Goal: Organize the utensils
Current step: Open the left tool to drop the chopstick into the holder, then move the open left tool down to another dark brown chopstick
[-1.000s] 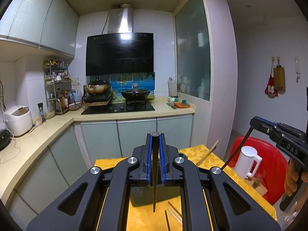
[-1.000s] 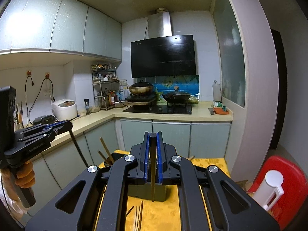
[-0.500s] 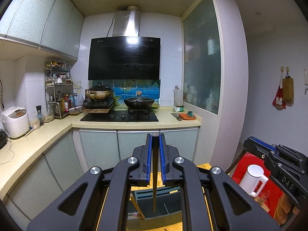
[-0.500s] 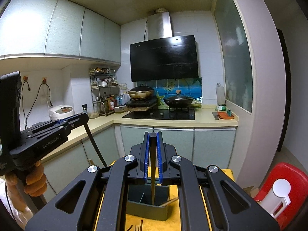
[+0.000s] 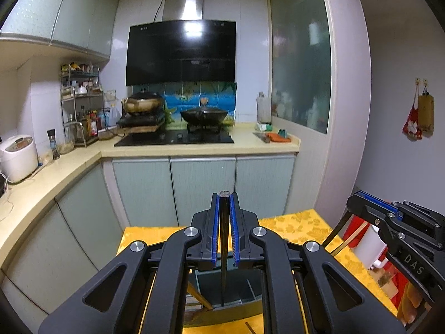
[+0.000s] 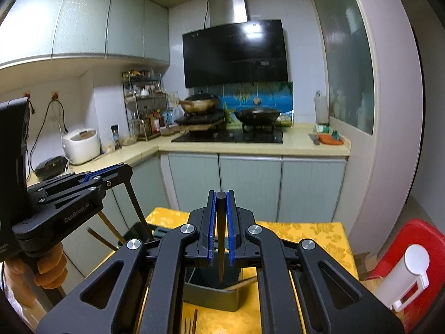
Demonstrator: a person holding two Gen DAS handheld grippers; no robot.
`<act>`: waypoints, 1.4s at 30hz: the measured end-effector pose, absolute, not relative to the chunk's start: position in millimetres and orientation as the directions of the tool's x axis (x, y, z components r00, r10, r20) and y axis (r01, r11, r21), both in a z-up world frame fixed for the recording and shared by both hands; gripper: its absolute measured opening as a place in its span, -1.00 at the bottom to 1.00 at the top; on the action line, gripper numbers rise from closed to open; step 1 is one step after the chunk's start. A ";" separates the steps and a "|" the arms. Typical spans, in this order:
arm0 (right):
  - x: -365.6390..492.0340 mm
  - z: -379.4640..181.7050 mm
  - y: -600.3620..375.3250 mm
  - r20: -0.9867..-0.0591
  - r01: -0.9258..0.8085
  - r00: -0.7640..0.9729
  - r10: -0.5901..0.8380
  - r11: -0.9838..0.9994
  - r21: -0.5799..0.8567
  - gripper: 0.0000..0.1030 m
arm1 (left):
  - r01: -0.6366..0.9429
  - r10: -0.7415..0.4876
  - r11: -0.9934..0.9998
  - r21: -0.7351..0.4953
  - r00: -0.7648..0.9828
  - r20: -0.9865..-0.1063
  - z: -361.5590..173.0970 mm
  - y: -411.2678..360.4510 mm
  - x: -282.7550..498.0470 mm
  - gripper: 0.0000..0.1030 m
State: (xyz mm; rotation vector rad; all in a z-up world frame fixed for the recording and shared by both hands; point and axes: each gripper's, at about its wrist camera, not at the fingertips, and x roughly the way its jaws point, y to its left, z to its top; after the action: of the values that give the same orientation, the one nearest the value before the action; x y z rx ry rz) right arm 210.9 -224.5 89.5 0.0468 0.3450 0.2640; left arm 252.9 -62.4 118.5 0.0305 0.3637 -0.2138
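Note:
My left gripper point(image 5: 224, 203) is shut on a dark chopstick point(image 5: 224, 264) that hangs tip-down into the dark grey utensil holder point(image 5: 230, 289) on the yellow table point(image 5: 292, 222). My right gripper point(image 6: 221, 203) is shut on another dark chopstick point(image 6: 220, 250), its tip inside the same holder point(image 6: 211, 295). Each gripper shows in the other's view, the right gripper at the right point(image 5: 358, 200) and the left gripper at the left point(image 6: 126, 171), both holding their chopsticks aslant. Wooden chopsticks point(image 6: 103, 239) lean out of the holder. Loose chopsticks point(image 6: 190, 323) lie on the table in front.
A white mug point(image 5: 370, 246) stands on a red stool point(image 6: 400, 250) at the table's right. Kitchen cabinets point(image 5: 203, 186) and a counter with stove and pans point(image 5: 204, 115) stand behind the table. A rice cooker point(image 6: 82, 144) sits on the left counter.
Both grippers have risen and moved over the utensil holder, carrying their chopsticks. The chopstick tips have gone from above the table into the holder's opening.

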 end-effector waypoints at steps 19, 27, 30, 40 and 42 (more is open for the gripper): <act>200.2 85.2 -222.1 -0.339 -0.229 0.907 0.248 0.969 0.094 -0.24 | 0.192 -0.190 0.981 -0.026 0.925 -0.330 122.0 -37.3 219.3 0.37; 158.1 93.9 -228.5 -0.288 -0.250 0.921 0.263 0.965 0.080 -0.22 | 0.187 -0.182 0.982 -0.016 0.932 -0.313 116.9 -20.4 180.2 0.43; 139.5 91.2 -230.3 -0.278 -0.260 0.921 0.273 0.962 0.081 -0.22 | 0.186 -0.181 0.982 -0.013 0.932 -0.316 110.6 -13.6 164.5 0.43; 80.6 54.2 -226.5 -0.289 -0.260 0.921 0.262 0.964 0.048 -0.22 | 0.172 -0.165 0.985 -0.012 0.924 -0.345 68.0 5.1 115.2 0.44; 73.1 45.6 -224.3 -0.295 -0.250 0.922 0.250 0.968 0.037 -0.21 | 0.168 -0.160 0.986 -0.009 0.921 -0.355 56.6 7.2 106.2 0.44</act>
State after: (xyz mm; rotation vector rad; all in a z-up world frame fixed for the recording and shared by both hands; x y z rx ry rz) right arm 73.1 -224.3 45.6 -0.0016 0.3029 0.2566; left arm 106.2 7.2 56.6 0.0222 0.3624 -0.1684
